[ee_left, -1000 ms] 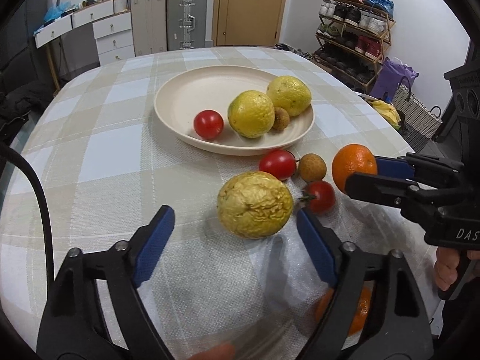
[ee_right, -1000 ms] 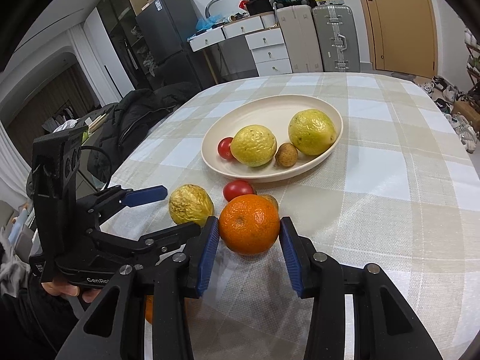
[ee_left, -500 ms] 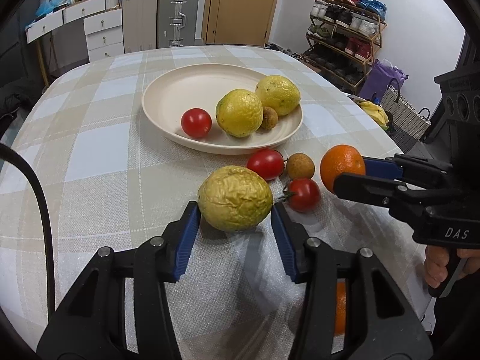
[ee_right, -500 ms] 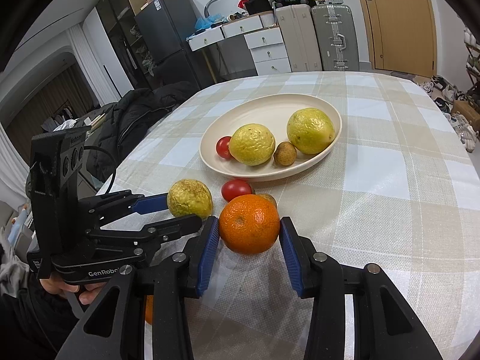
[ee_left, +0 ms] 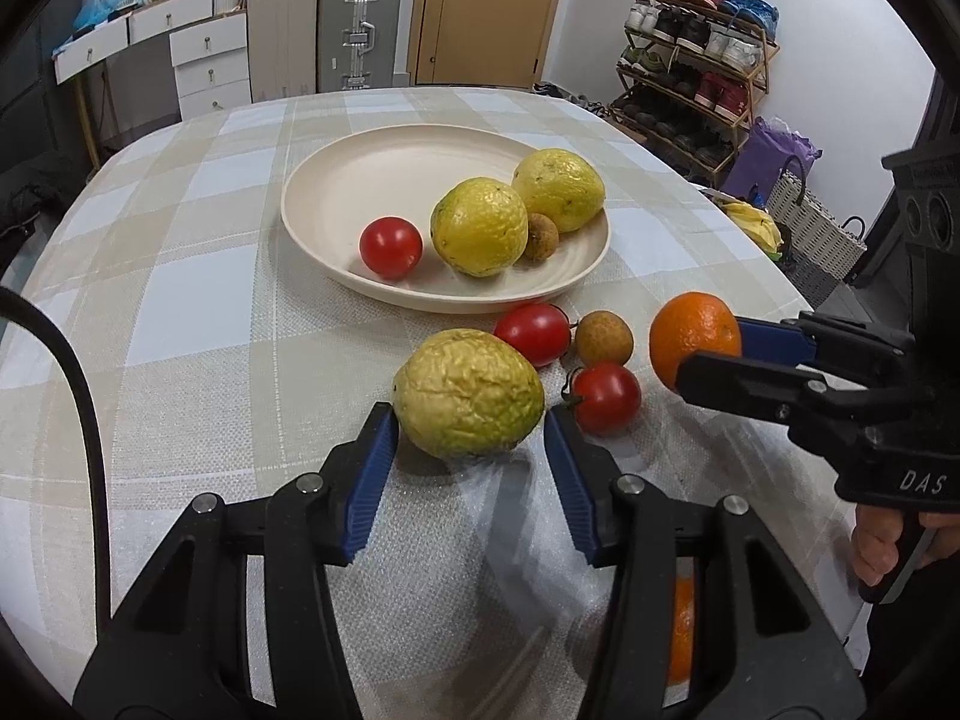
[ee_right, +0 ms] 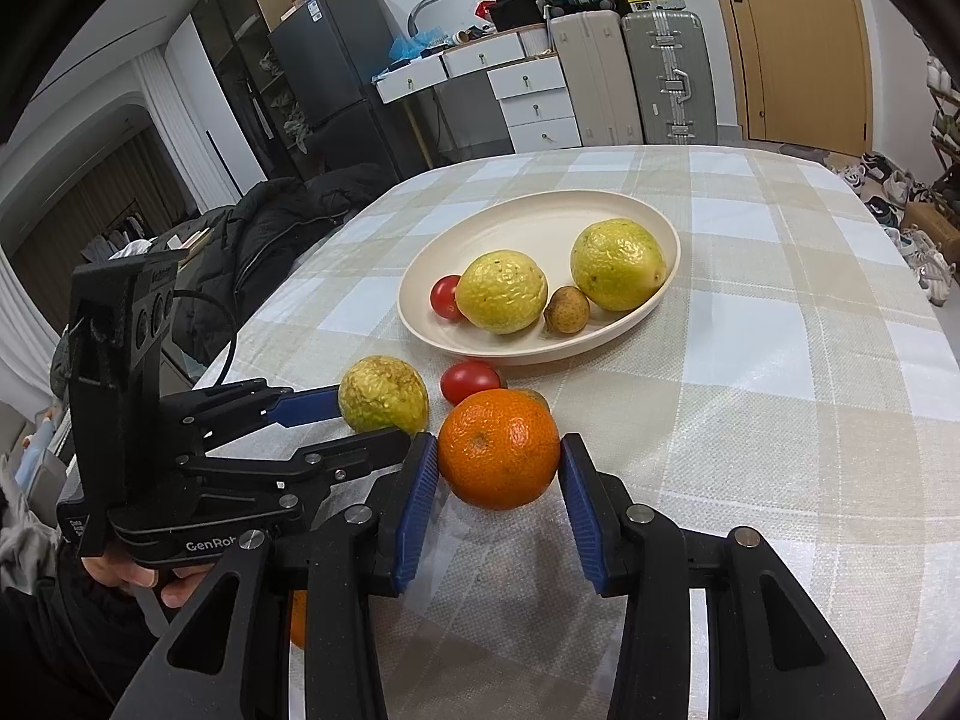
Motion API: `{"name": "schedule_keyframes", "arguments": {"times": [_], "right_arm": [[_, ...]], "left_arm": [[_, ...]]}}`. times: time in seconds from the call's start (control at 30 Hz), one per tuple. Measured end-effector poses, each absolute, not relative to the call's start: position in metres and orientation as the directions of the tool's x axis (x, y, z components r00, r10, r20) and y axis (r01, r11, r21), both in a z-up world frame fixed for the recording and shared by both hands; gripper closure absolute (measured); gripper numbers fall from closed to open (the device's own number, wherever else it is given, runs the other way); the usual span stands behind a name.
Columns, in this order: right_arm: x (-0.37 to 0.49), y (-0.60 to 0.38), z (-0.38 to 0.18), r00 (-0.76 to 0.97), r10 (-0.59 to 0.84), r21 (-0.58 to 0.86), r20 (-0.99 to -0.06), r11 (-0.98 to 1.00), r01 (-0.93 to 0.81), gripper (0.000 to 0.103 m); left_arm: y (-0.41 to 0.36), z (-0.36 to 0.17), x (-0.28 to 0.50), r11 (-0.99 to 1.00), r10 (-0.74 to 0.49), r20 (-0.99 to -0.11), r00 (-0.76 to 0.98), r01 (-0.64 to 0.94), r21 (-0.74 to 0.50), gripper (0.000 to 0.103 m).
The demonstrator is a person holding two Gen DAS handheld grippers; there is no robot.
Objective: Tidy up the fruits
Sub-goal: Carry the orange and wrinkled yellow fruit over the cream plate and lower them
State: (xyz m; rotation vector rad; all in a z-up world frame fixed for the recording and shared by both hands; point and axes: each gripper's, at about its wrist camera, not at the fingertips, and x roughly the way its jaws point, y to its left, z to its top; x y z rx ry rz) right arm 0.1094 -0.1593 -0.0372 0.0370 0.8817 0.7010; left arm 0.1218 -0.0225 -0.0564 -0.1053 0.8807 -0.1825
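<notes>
My left gripper [ee_left: 471, 438] is shut on a wrinkled yellow passion fruit [ee_left: 469, 401], also seen in the right wrist view [ee_right: 384, 393]. My right gripper [ee_right: 498, 462] is shut on an orange [ee_right: 499, 449], which shows at the right in the left wrist view [ee_left: 693, 336]. A cream plate [ee_left: 372, 180] holds two yellow passion fruits [ee_left: 480, 227], a tomato [ee_left: 391, 246] and a small brown longan [ee_left: 541, 236]. Two tomatoes [ee_left: 533, 334] and a longan [ee_left: 603, 337] lie on the cloth between the grippers and the plate.
The table has a checked cloth [ee_left: 180, 312]. Another orange [ee_left: 681, 630] lies near the table's front edge behind my left gripper. Drawers and suitcases [ee_left: 354, 36] stand at the back, a shoe rack [ee_left: 696, 72] at the right.
My left gripper closed its jaws onto the wrinkled passion fruit, which was loose between open jaws a second ago. My right gripper keeps its hold on the orange, almost unmoved.
</notes>
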Motion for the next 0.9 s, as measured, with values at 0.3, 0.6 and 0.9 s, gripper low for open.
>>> {"name": "schedule_keyframes", "arguments": {"times": [0.3, 0.6, 0.9], "right_arm": [[0.109, -0.160, -0.037, 0.430, 0.573, 0.306, -0.697, 0.781, -0.545, 0.061], [0.111, -0.162, -0.039, 0.432, 0.568, 0.304, -0.701, 0.785, -0.540, 0.061], [0.113, -0.163, -0.039, 0.445, 0.567, 0.304, -0.693, 0.789, -0.533, 0.061]], "left_arm": [[-0.017, -0.060, 0.136, 0.968, -0.240, -0.754, 0.612, 0.096, -0.230, 0.054], [-0.014, -0.058, 0.138, 0.961, -0.258, -0.729, 0.634, 0.087, -0.264, 0.054], [-0.011, -0.045, 0.129, 0.970, -0.224, -0.695, 0.683, 0.086, -0.228, 0.054]]}}
